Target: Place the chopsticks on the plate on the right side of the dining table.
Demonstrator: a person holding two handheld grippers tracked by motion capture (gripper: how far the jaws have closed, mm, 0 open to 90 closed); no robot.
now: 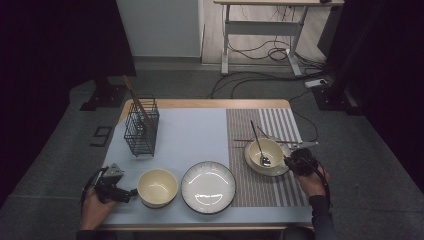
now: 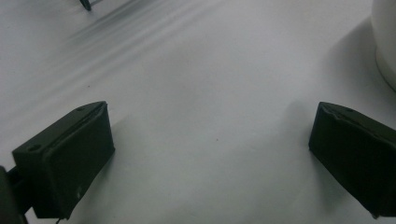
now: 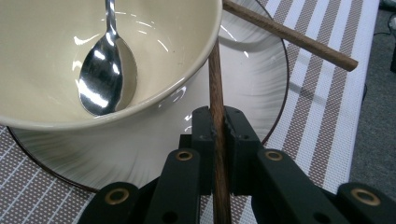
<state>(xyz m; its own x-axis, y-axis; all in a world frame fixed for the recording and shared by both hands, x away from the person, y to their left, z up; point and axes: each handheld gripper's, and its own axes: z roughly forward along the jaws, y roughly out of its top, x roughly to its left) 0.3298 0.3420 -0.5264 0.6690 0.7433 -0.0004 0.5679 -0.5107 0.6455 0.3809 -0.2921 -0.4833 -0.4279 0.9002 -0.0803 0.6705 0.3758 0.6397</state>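
My right gripper (image 3: pixel 217 122) is shut on a brown wooden chopstick (image 3: pixel 215 79) that leans against the rim of a cream bowl (image 3: pixel 42 56). A metal spoon (image 3: pixel 106 79) rests in that bowl, which stands on a white plate (image 3: pixel 254 88). A second chopstick (image 3: pixel 292 36) lies across the plate's far edge. In the high view my right gripper (image 1: pixel 291 161) is at the right side of this bowl (image 1: pixel 270 148). My left gripper (image 1: pixel 131 193) rests at the front left, open, beside another cream bowl (image 1: pixel 157 187). Its jaws (image 2: pixel 210 154) stand wide apart over the bare pale mat.
A black wire basket (image 1: pixel 141 131) with sticks in it stands at the back left of the blue mat (image 1: pixel 195 135). An empty dark-rimmed plate (image 1: pixel 208 187) sits at the front centre. The striped placemat (image 1: pixel 280 192) covers the table's right part.
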